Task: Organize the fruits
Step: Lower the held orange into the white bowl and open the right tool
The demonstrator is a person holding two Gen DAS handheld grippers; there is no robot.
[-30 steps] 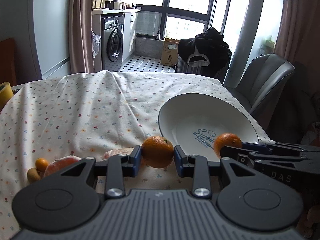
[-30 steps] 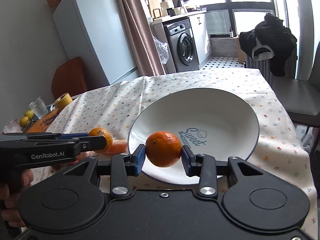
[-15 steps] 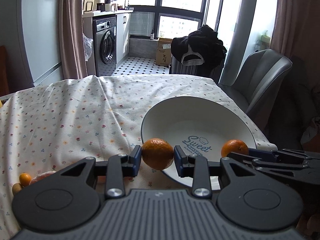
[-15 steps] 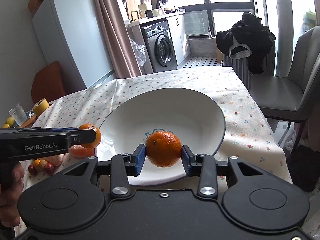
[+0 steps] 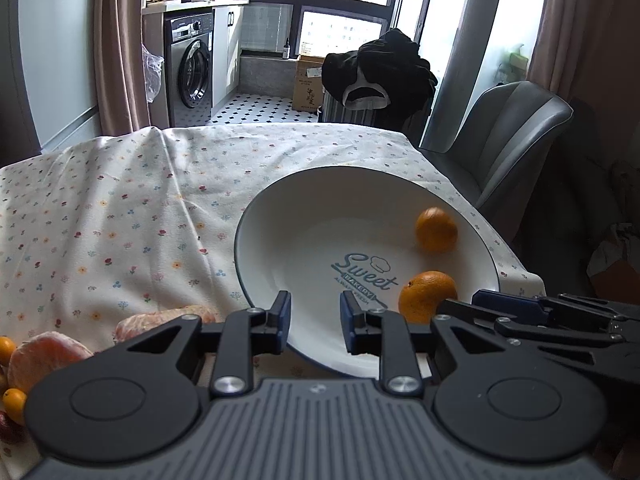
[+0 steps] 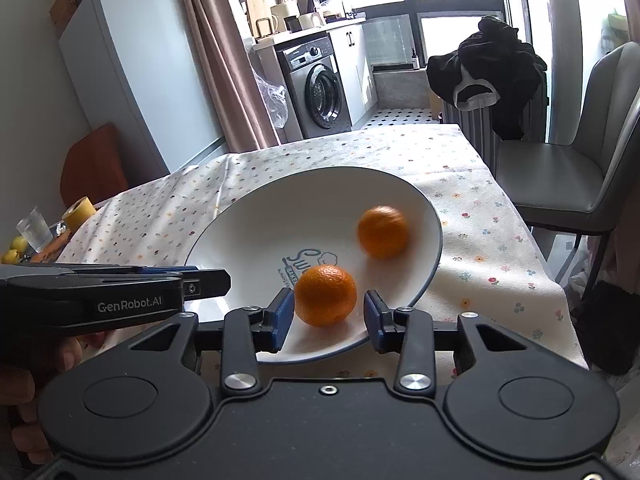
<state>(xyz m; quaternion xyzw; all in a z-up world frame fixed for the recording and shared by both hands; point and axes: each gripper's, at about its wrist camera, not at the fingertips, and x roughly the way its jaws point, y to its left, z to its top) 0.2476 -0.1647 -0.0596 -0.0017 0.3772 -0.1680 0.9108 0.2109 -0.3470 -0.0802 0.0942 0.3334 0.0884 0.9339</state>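
the left claw (image 5: 313,322) stands spread and empty over the near rim of the white plate (image 5: 276,216), pointing across the dish toward the far window. the right claw (image 6: 327,317) is also released: its blue pads flank the near orange (image 6: 326,295) with a gap showing on each side, at least on the right, so the fruit looks to be resting in the plate and not gripped. a second orange (image 6: 383,232) lies further in, toward the plate's far right wall, and is blurred in the right wrist view, so it may be rolling. both oranges are thus inside the plate. what remains lies on the left claw's side: peeled citrus pieces (image 5: 44,354) and small kumquats (image 5: 6,347) sit on the flowered cloth of the counter (image 5: 120,208), low and to the left of the left claw, behind its fingertips. by my judgement the left hand is much the nearer for these, and must draw back and swing left to reach them. the right claw comes in level from the plate's right front edge, held just beside the left.
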